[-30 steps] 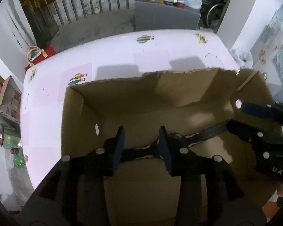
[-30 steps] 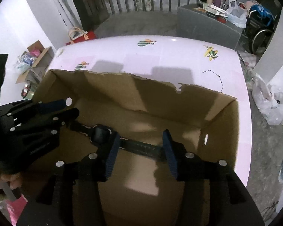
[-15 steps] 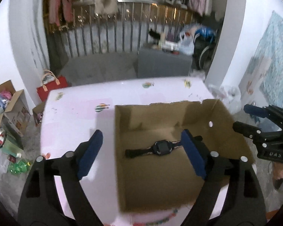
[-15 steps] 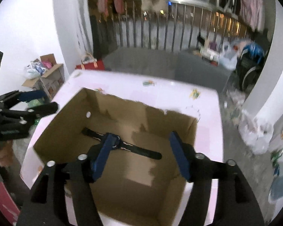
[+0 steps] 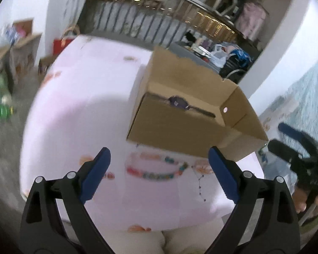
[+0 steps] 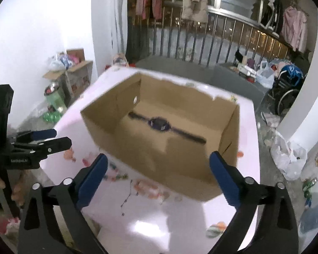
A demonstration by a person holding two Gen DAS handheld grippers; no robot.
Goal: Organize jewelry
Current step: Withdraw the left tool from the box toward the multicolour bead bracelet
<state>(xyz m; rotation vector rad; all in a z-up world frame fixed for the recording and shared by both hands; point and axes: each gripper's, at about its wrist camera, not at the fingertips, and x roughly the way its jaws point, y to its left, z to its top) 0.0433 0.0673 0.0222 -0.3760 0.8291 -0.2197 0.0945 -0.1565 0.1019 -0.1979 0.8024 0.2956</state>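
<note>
An open cardboard box (image 5: pixel 176 127) (image 6: pixel 180 165) stands on the pink table (image 5: pixel 78 114) (image 6: pixel 163 218). A dark wristwatch (image 5: pixel 178 102) (image 6: pixel 160 124) lies flat on its floor. A colourful bead bracelet (image 5: pixel 156 167) and a thin chain (image 5: pixel 199 183) lie on the table in front of the box; in the right wrist view the chain (image 6: pixel 127 199) shows blurred. My left gripper (image 5: pixel 159 173) is open and empty, above the bracelet. My right gripper (image 6: pixel 159 177) is open and empty, over the box's near wall.
The table's near edge (image 5: pixel 137 228) lies close below the left gripper. Cardboard boxes and clutter (image 6: pixel 72 72) stand on the floor left of the table. A railing (image 6: pixel 201 40) and a grey cabinet (image 6: pixel 235 78) are behind it.
Both grippers have pulled up and back out of the box, leaving the watch on its floor. Both have opened wider. The bracelet and chain have come into view.
</note>
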